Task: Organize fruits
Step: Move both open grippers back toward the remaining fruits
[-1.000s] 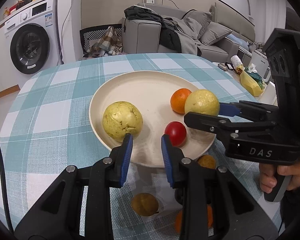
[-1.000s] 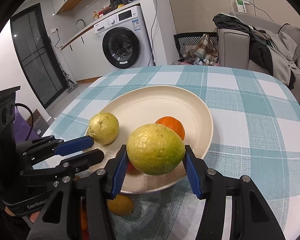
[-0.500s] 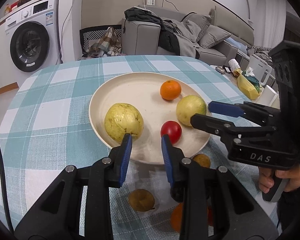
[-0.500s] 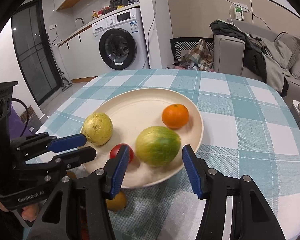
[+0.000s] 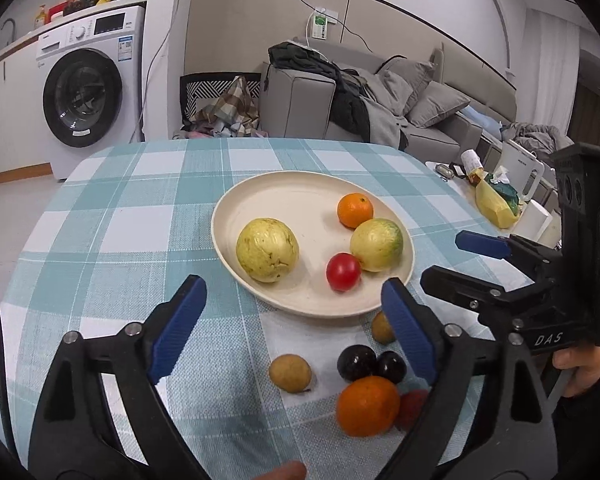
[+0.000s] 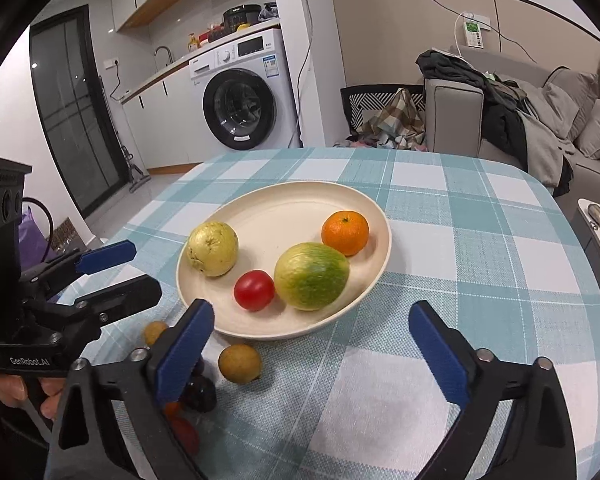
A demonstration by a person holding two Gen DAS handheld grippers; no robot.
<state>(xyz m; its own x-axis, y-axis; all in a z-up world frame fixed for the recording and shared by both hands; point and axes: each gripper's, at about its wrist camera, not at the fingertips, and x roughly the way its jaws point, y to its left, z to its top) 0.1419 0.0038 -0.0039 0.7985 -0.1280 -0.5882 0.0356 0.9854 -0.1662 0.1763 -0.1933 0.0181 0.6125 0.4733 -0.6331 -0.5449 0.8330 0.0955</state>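
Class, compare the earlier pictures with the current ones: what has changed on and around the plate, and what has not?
The right gripper let go of the green-yellow fruit, now resting on the plate. Both grippers' jaws are opening, empty, and have drawn back. The other plated fruits stayed put.

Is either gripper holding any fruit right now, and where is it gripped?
Nothing is held. The left gripper and right gripper are opening with nothing between their jaws.

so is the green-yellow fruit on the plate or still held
On the plate: the green-yellow fruit rests beside the tomato, clear of the opening right gripper.
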